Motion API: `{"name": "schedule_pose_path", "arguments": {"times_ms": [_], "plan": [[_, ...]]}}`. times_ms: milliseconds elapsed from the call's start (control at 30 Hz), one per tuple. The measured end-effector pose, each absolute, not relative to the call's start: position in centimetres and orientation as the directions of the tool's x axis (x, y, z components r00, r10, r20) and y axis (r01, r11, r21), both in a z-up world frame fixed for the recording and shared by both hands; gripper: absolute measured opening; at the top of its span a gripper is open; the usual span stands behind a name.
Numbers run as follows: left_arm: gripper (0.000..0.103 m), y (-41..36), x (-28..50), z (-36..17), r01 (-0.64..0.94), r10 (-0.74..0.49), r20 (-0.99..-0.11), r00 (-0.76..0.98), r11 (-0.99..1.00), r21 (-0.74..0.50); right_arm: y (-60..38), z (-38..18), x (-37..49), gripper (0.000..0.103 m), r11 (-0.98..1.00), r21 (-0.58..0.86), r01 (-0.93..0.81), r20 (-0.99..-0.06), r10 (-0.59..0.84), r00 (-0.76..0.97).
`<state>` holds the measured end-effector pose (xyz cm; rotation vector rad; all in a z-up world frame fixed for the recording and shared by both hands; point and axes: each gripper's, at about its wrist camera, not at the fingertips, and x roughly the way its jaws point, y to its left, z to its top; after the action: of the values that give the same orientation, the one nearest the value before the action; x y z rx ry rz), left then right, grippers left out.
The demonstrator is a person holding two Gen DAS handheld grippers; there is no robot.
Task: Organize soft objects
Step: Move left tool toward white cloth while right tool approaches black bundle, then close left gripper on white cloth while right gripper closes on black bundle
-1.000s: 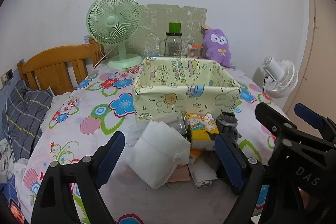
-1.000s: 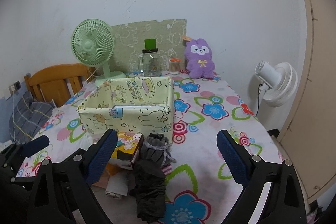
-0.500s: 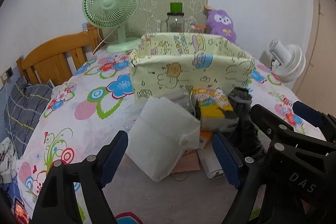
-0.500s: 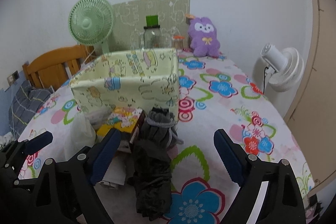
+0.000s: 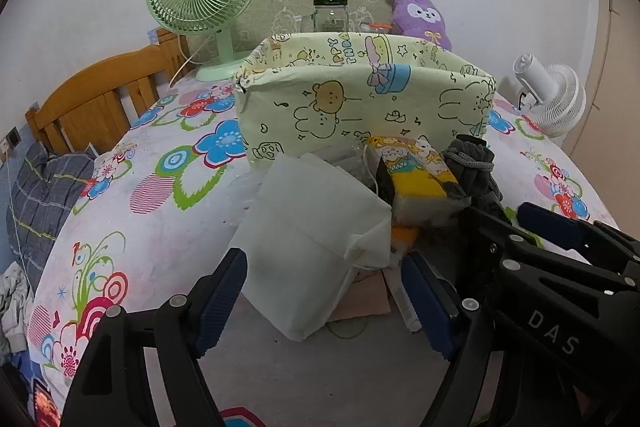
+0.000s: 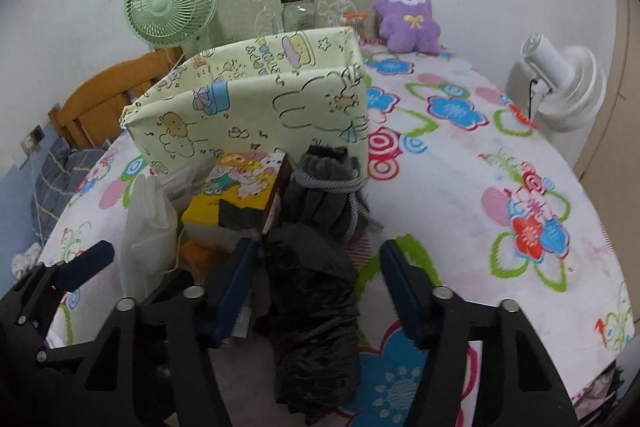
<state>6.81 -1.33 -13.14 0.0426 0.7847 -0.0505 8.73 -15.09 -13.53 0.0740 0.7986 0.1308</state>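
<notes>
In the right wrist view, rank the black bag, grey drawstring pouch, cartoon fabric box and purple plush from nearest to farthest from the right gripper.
1. black bag: between the open fingers of the right gripper.
2. grey drawstring pouch: just beyond the bag.
3. cartoon fabric box: behind the pouch, slightly left.
4. purple plush: far back by the wall, right of centre.

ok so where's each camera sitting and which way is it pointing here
Left wrist: on the left gripper, looking forward over the white bag to the yellow fabric bin; its own blue-padded fingers and the right gripper show.
Right wrist: on the right gripper, facing the black bag; the left gripper shows.
Both share the bin, green fan and purple plush.
</notes>
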Motion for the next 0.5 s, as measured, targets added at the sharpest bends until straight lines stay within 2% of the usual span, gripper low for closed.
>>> {"name": "schedule_pose_path", "arguments": {"times_ms": [100, 200, 300, 400, 500], "plan": [[0.078, -1.4, 6.9, -13.2, 0.054, -0.021, -0.709, 0.705, 0.998, 0.024, -14.8, -13.6, 8.8, 0.043, 0.987, 0.122, -0.105, -0.713, 0.161, 0.682], [0.075, -1.2, 7.0, -13.1, 0.04, -0.01, -0.708, 0.706, 0.999, 0.026, -14.8, -13.3, 8.6, 0.034, 0.987, 0.117, -0.107, -0.708, 0.159, 0.688], [0.074, -1.1, 6.9, -12.9, 0.032, 0.008, -0.699, 0.715, 0.999, 0.044, -14.8, -13.0, 8.5, 0.03, 0.988, 0.111, -0.111, -0.704, 0.157, 0.693], [0.06, -0.9, 6.9, -12.7, 0.031, 0.0, -0.696, 0.718, 0.999, 0.032, -14.8, -12.6, 8.3, 0.027, 0.989, 0.1, -0.111, -0.697, 0.15, 0.702], [0.054, -0.6, 7.1, -12.6, 0.017, -0.003, -0.701, 0.713, 1.0, 0.013, -14.7, -12.4, 8.1, 0.027, 0.989, 0.096, -0.114, -0.693, 0.149, 0.706]]}}
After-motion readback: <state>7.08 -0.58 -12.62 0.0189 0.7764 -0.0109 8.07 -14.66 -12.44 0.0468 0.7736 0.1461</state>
